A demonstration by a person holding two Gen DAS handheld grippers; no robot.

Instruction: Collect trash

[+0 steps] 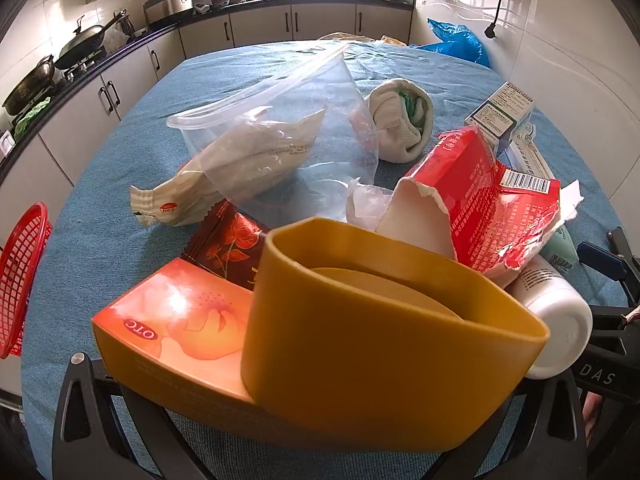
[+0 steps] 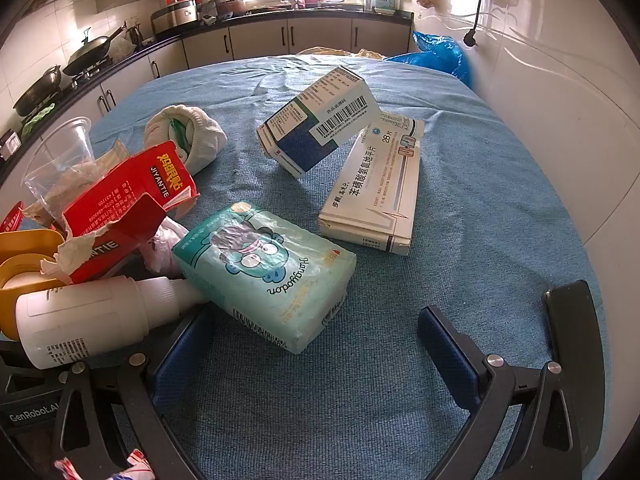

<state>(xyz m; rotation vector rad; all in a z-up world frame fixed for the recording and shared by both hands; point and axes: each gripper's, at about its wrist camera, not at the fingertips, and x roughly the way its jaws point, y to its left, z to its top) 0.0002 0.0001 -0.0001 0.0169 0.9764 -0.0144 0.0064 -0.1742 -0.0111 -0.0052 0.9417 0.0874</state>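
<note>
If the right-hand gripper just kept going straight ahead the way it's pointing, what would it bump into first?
Probably the teal tissue pack, lying just ahead of the open right gripper; depth is hard to judge, so it might meet the blue tablecloth first.

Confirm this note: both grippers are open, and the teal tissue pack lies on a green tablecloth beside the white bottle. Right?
Not quite. The right wrist view shows the teal tissue pack beside the white bottle on a blue tablecloth, not green. Both grippers are open.
</note>
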